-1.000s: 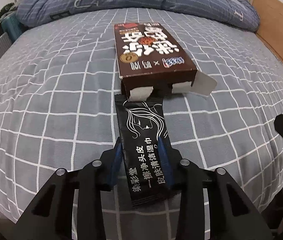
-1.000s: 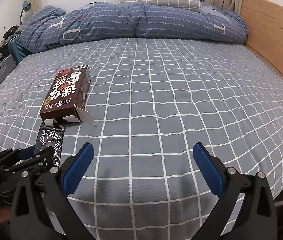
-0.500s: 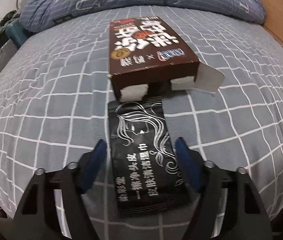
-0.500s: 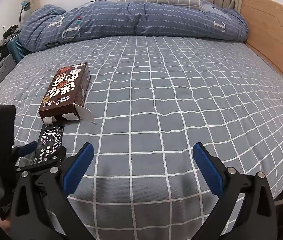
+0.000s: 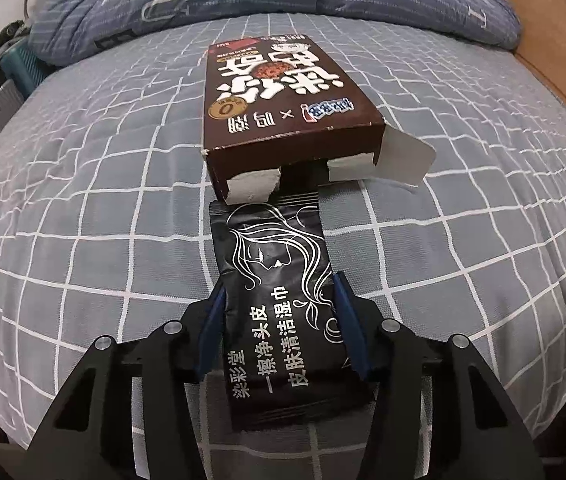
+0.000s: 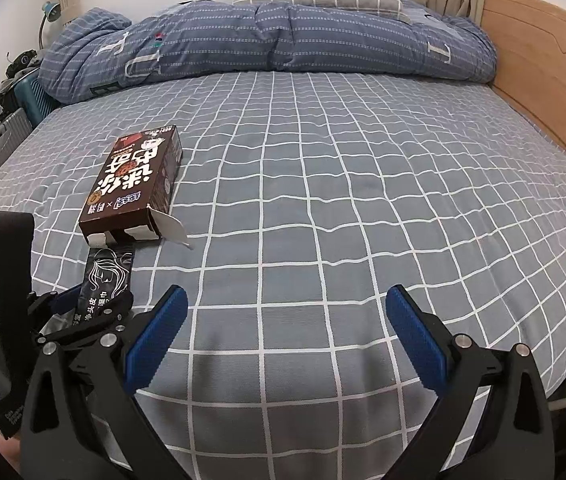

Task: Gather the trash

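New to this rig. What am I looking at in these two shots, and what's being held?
No robot arm here: a person carries a two-finger gripper in each hand, each with a fisheye camera looking along its fingers. The left wrist view shows the left gripper shut on a black sachet with a white line drawing, whose far end reaches the torn-open end of a brown carton on the checked bed sheet. The right wrist view shows the right gripper open and empty over the bed, with a rolled duvet behind.

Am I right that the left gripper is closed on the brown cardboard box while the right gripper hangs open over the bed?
Not quite: the left gripper is closed on the black foil sachet, not the brown cardboard box, per the left wrist view. The right gripper is open.
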Tool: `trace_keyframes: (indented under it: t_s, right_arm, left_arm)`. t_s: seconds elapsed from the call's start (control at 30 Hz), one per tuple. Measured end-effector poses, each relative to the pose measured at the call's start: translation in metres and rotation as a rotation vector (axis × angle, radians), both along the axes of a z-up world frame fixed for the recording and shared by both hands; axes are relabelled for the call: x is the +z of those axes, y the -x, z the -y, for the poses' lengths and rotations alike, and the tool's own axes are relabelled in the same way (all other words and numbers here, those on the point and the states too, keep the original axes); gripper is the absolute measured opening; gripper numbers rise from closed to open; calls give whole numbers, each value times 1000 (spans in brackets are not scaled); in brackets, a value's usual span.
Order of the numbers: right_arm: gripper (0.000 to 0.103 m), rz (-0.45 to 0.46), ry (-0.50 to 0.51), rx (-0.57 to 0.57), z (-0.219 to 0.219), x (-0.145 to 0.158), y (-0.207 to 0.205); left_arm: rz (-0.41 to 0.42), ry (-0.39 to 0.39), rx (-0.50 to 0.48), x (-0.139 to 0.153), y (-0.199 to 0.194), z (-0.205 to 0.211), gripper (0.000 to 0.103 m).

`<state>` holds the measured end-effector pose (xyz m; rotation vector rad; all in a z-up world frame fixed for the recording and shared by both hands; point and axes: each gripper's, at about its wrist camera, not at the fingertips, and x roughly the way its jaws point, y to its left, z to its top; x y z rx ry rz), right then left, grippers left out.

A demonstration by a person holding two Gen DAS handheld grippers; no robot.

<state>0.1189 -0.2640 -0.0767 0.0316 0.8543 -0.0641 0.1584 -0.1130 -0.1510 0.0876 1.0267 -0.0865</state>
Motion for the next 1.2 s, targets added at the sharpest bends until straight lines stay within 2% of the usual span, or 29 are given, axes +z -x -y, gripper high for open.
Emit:
trace_keyframes:
  t_s: [0.37, 0.7, 1.03, 1.2]
  right_arm:
    - [95, 7, 15, 9, -6, 5, 3]
    - [95, 2, 27, 21, -16, 4, 1]
    - [95, 4, 21, 70, -62, 7, -7]
    - [95, 0, 28, 99, -91, 5, -10]
  left_arm:
    - [18, 37, 2, 16, 7, -18, 48]
    - [64, 54, 26, 43, 15, -54, 48]
    - [84, 84, 66, 62, 24, -108, 48]
    - [70, 116, 47, 67, 32, -129, 48]
